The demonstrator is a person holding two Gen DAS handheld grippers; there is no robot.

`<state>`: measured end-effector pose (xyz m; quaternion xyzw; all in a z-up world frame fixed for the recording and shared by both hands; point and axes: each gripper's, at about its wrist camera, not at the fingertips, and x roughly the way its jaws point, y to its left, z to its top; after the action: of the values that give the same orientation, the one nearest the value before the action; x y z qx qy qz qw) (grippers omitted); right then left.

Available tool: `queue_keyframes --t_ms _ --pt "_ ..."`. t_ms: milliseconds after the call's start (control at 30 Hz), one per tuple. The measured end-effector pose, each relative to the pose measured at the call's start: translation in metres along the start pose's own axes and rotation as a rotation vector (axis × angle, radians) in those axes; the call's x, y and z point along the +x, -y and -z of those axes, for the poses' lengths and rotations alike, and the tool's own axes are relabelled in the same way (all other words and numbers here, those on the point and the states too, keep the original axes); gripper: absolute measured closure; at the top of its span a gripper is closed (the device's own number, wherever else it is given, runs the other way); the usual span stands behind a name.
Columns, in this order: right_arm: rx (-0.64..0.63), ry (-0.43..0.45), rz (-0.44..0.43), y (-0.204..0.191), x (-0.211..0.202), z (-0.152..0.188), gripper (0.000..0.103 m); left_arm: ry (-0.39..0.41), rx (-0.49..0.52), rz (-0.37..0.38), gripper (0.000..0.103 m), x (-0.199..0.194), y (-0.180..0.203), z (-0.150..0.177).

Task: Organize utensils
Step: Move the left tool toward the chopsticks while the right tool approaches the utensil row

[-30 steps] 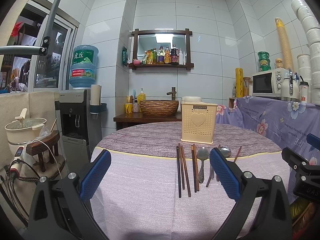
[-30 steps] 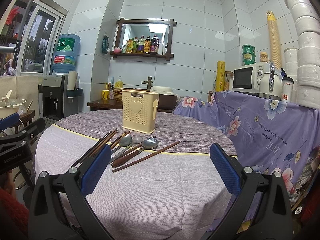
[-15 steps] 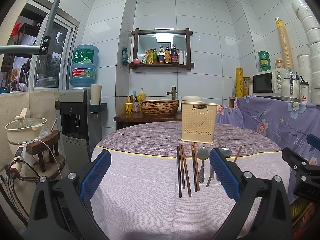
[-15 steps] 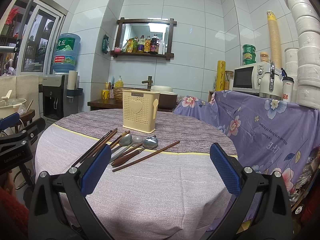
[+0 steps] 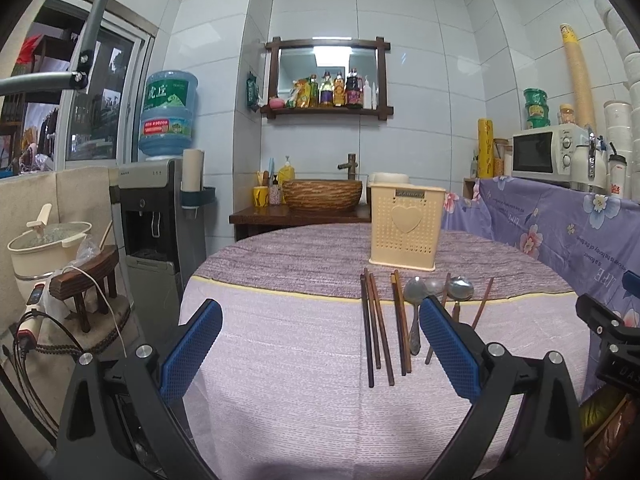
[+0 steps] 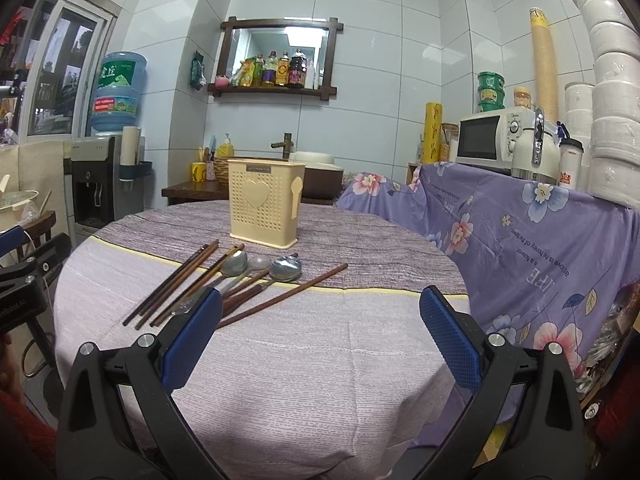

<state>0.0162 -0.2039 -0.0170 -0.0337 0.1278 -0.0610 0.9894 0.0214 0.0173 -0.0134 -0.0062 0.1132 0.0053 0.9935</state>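
Note:
A cream perforated utensil holder (image 5: 406,227) (image 6: 264,204) with a heart on its front stands upright on the round table. In front of it lie several dark wooden chopsticks (image 5: 374,322) (image 6: 172,282) and three metal spoons (image 5: 414,300) (image 6: 244,266) side by side; one chopstick (image 6: 284,296) lies apart at the right. My left gripper (image 5: 320,342) hovers open over the near table, left of the utensils. My right gripper (image 6: 320,334) hovers open over the near table, to the right of them. Neither holds anything.
The table wears a purple cloth (image 5: 288,360) (image 6: 320,380). A floral-covered counter (image 6: 540,232) with a microwave (image 6: 492,140) flanks the right. A water dispenser (image 5: 156,216) and a rice pot on a stool (image 5: 48,248) stand left. A basin sink (image 5: 322,196) sits behind.

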Motion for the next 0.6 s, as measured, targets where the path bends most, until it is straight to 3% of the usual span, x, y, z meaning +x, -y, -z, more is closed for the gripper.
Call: queue_keyframes --t_ms 200,367,600 --pt "0.028 -0.111 0.026 0.015 0.028 0.0 0.006 -0.107 0.017 0.009 0.005 0.031 -0.005 -0.008" --pt "0.044 -0.196 0.052 0.028 0.056 -0.001 0.006 -0.271 0.035 0.053 0.005 0.075 -0.012 -0.013" --pt "0.14 -0.401 -0.021 0.039 0.121 -0.002 0.006 -0.437 0.052 0.134 0.021 0.13 -0.015 -0.023"
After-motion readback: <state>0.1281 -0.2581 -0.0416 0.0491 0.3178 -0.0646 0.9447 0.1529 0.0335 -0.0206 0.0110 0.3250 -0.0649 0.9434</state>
